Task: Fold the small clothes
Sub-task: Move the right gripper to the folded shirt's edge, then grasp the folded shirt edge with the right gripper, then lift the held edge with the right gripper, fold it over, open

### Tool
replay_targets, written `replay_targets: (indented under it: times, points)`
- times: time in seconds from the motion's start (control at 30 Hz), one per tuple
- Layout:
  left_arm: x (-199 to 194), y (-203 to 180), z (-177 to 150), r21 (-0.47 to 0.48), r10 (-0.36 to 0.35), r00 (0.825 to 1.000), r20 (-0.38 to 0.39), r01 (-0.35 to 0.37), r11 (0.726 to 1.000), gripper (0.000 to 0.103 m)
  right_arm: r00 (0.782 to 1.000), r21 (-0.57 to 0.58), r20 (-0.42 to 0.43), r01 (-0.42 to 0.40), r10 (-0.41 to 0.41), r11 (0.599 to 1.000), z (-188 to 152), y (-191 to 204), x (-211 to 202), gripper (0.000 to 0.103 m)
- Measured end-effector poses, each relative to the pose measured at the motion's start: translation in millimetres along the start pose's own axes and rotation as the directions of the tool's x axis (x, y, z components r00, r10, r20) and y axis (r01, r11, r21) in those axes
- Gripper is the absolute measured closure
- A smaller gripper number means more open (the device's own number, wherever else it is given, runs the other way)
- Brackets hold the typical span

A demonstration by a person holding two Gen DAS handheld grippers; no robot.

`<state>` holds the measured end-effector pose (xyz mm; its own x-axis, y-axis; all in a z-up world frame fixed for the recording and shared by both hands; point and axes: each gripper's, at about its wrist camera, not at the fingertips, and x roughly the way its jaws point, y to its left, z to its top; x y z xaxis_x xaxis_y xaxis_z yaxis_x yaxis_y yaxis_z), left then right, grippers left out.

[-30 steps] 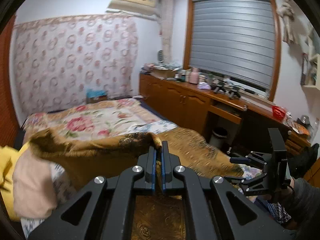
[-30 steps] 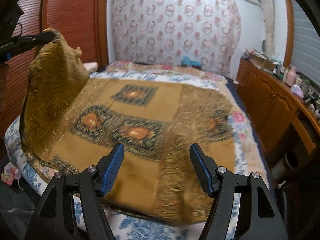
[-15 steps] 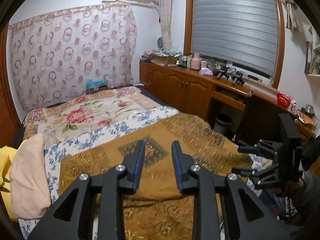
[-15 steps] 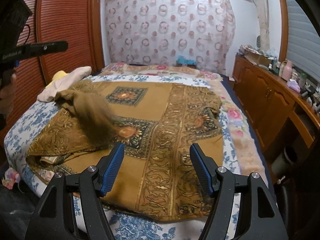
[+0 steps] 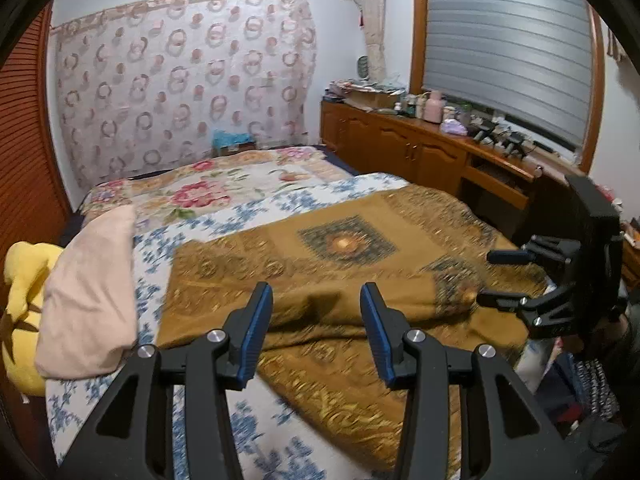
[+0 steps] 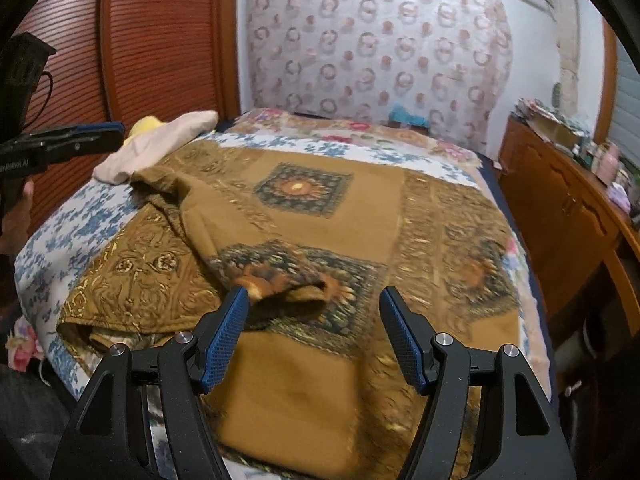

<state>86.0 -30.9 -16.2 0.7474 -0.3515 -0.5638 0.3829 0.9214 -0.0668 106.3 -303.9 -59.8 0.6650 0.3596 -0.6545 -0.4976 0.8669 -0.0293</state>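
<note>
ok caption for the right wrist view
Open right gripper above a brown cloth, one corner folded over, on the bed.

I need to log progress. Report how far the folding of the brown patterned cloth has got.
Done: one corner of the brown patterned cloth has been thrown over and lies rumpled on the bed.
In hand: nothing; the left gripper, whose jaws have just been opening, and the right gripper are both open and empty above it.
Left: flatten that flap and make the remaining folds.

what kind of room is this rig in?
Almost certainly a home bedroom: a bed with floral covers and a brown patterned cloth spread on it, a pink pillow at its edge, and a wooden sideboard cluttered with bottles under a shuttered window.
</note>
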Motion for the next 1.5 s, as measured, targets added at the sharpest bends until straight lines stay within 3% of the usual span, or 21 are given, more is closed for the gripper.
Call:
replay_targets:
  times: [0.33, 0.63, 0.67, 0.7, 0.77, 0.83, 1.2, 1.3, 1.5]
  points:
    - [-1.5, 18.1, -25.8, -0.039, 0.032, 0.999, -0.024, -0.033, 0.999, 0.059, 0.994, -0.107, -0.088, -0.071, 0.062, 0.992, 12.9, 32.6, 40.4, 0.033]
    - [1.5, 24.1, -38.3, -0.072, 0.023, 0.999, -0.042, -0.026, 0.997, 0.059, 0.988, -0.149, -0.154, -0.049, 0.026, 0.988, 12.6, 31.9, 66.8, 0.034]
    - [2.0, 24.3, -39.1, -0.073, 0.022, 0.999, -0.045, -0.025, 0.997, 0.059, 0.988, -0.143, -0.154, -0.051, 0.029, 0.988, 13.1, 29.9, 68.7, 0.036]
    - [2.3, 24.3, -39.9, -0.073, 0.021, 0.999, -0.047, -0.024, 0.997, 0.059, 0.988, -0.134, -0.153, -0.057, 0.037, 0.989, 13.8, 28.0, 70.1, 0.045]
    - [1.8, 24.4, -41.6, -0.072, 0.023, 0.998, -0.050, -0.026, 0.997, 0.059, 0.987, -0.114, -0.146, -0.082, 0.065, 0.990, 15.5, 24.6, 68.9, 0.065]
    - [0.9, 24.6, -42.3, -0.074, 0.023, 0.998, -0.050, -0.026, 0.997, 0.059, 0.990, -0.114, -0.128, -0.077, 0.062, 0.990, 16.8, 25.2, 64.1, 0.092]
    - [-5.5, 26.2, -40.4, -0.089, 0.030, 0.999, -0.028, -0.033, 0.995, 0.059, 0.996, -0.060, 0.046, -0.069, 0.072, 0.996, 38.4, 13.8, 5.8, 0.097]
    - [-7.9, 24.1, -39.8, -0.084, 0.027, 0.999, -0.021, -0.029, 0.996, 0.059, 0.993, -0.033, 0.080, -0.079, 0.082, 0.996, 40.9, 6.6, -14.1, 0.097]
    - [-8.4, 20.2, -37.3, -0.081, 0.019, 1.000, -0.012, -0.020, 0.997, 0.059, 0.994, -0.020, 0.103, -0.025, 0.027, 0.999, 35.3, -10.9, -40.4, 0.097]
